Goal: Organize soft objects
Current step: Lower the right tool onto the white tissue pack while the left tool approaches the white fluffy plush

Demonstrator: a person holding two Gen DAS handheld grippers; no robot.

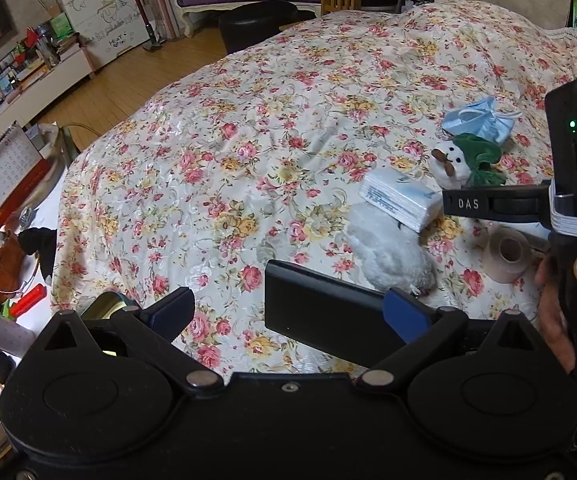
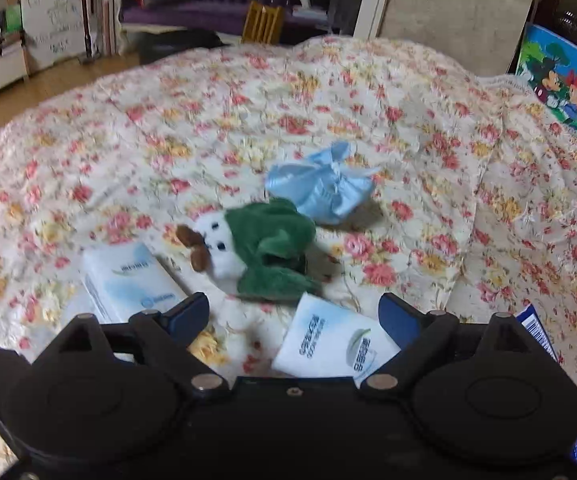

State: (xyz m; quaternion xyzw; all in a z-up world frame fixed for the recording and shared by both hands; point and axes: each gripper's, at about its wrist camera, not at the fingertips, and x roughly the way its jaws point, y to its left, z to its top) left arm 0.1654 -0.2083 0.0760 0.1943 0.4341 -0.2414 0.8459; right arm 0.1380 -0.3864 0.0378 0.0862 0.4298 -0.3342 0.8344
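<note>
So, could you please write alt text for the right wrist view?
The open right gripper hovers over a floral bedspread, above a tissue pack. Beyond lie a green-and-white plush toy, a crumpled blue mask and another tissue pack.

Right-wrist view blurred; tissue pack (image 2: 328, 344) partly hidden behind right tongs (image 2: 294, 316).

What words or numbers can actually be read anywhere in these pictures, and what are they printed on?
"DAS": white letters on the black arm of the right tongs.
"01": top of the desk calendar; its date grid is too small.
Tissue packs: blue print, too blurred to read.
White cabinet: cartoon lettering, too small.
Blue package: barcode only, unreadable.
Cartoon-mouse picture: no text.
</note>
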